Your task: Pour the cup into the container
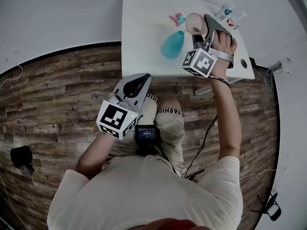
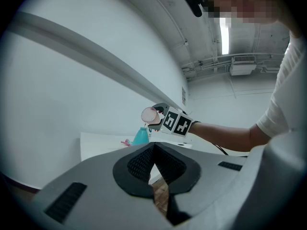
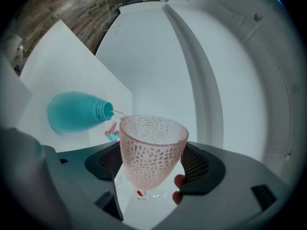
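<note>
Right tongs (image 1: 200,32) are clamping the pink cup (image 3: 152,147), holding it tilted over the mouth of the teal bottle (image 1: 171,46) standing on the white counter (image 1: 144,28). Left tongs (image 2: 154,169) are hovering off the counter, jaws together, gripping nothing.

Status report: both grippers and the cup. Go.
Right gripper shut on pink cup, tipped toward teal bottle mouth. Left gripper shut, empty, held low, off the table. Nothing between cup and bottle.
</note>
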`<state>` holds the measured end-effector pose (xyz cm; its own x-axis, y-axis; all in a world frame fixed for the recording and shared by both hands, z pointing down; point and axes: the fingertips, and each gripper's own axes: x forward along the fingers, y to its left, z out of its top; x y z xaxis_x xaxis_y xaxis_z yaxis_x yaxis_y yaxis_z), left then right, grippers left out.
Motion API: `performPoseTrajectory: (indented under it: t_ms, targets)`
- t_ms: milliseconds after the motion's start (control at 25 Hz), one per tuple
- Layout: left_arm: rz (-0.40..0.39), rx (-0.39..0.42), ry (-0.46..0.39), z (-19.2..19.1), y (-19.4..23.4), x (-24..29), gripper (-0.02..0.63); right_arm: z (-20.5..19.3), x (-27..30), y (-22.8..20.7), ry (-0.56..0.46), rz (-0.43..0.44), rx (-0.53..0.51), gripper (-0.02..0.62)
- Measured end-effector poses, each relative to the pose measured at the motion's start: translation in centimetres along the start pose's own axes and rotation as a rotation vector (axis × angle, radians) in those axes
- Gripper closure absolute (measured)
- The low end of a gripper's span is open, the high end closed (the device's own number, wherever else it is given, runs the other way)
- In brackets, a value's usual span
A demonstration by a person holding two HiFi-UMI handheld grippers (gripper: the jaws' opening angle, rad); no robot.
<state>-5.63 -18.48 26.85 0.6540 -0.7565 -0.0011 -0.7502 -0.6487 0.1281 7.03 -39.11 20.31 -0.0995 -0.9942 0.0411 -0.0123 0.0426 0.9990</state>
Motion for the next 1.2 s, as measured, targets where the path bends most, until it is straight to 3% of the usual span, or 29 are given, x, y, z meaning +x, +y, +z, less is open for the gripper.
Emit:
performPoseTrajectory:
  t_ms: [1200]
  targets:
    - [-0.007, 0.016, 0.000, 0.3, -0.1, -0.2, 0.594, 0.6, -0.1, -1.0, 0.000, -0.023, -0.050, 0.218]
